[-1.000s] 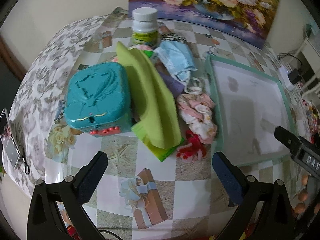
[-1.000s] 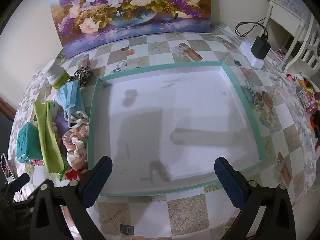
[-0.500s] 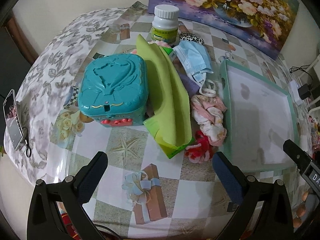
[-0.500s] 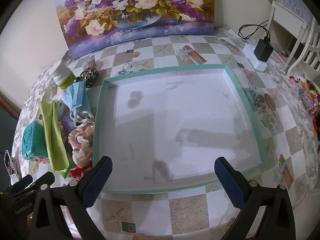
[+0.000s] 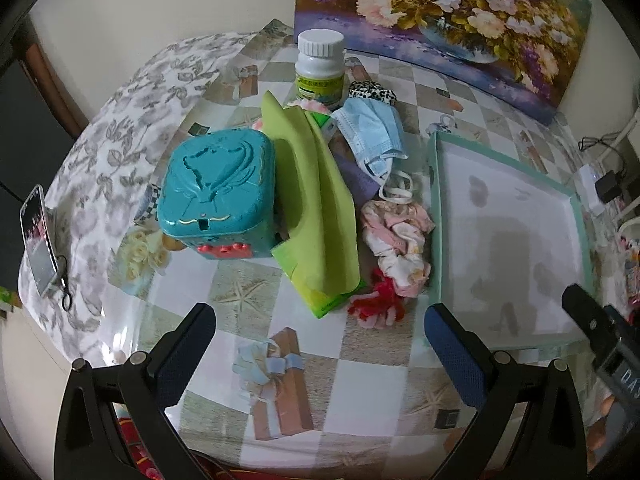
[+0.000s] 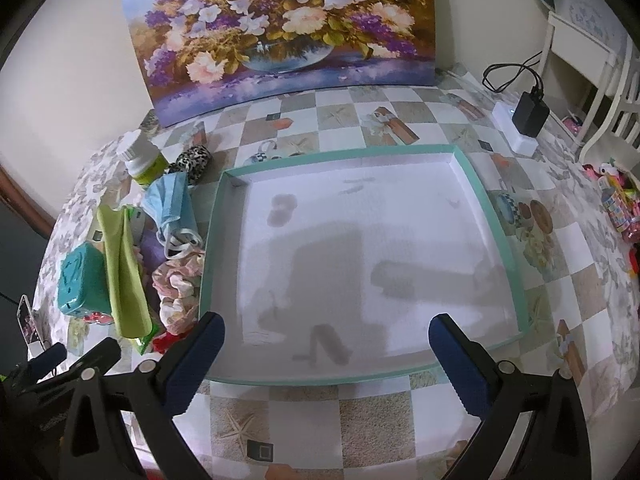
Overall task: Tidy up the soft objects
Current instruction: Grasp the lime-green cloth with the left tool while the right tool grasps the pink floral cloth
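A pile of soft things lies left of the shallow teal-rimmed tray: a lime green cloth, a blue face mask, a pink floral scrunchie, a red yarn piece and a leopard-print scrunchie. My left gripper hovers open above the near table edge, in front of the pile, holding nothing. My right gripper stands open over the tray's front rim, holding nothing. The tray's white floor is bare.
A teal plastic case sits left of the cloth, a white-capped bottle behind it. A flower painting leans on the back wall. A phone lies at the left edge; a charger and toys at right.
Both grippers drifted slightly, so the left view shifted and the pile now sits a little farther and more central. Nothing on the table moved; both grippers stayed open.
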Demonstrator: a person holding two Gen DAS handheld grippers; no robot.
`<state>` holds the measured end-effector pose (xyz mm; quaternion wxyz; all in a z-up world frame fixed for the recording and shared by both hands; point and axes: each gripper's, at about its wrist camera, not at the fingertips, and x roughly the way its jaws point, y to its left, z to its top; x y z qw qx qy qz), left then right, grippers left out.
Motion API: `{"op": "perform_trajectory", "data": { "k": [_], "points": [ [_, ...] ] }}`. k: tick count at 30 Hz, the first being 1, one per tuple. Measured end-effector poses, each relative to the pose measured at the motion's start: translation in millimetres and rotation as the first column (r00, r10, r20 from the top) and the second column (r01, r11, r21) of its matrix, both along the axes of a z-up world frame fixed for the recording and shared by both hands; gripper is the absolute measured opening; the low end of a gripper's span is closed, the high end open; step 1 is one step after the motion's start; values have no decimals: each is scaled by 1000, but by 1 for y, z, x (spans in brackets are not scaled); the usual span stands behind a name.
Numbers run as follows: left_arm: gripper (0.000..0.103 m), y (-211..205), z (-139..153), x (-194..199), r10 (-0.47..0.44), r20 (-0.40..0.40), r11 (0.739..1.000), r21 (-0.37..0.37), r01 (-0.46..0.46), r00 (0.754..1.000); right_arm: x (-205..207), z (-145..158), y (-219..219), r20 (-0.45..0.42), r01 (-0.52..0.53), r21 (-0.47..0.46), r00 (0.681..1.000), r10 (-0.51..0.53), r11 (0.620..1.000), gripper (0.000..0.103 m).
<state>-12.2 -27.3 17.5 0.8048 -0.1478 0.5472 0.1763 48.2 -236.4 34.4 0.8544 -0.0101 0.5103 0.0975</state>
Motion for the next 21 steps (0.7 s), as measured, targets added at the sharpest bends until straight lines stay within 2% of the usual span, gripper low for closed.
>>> {"op": "perform_trajectory", "data": {
  "k": [5,8,11,14,18,21],
  "points": [
    [103,17,7,-3,114,34,993,-9,-114,993,2,3,6,18,-17,-3,1000,17,1000,103],
    [103,33,8,-9,200,51,980,-27,-199,978,6,3,21,8,-100,16,995,100,995,103],
    [103,46,6,-14,266,58,964,-33,-264,962,5,-3,40,-8,-175,-6,985,175,985,103],
    [103,54,4,-16,302,58,953,-59,-298,952,5,-9,58,-43,-235,-18,971,234,972,103],
    [103,56,1,-10,312,41,950,-49,-310,949,8,-14,85,-65,-315,-17,947,313,949,103],
    [103,57,-2,-4,323,-1,945,-47,-323,946,9,-17,99,-62,-368,-14,929,366,930,103]
  ]
}}
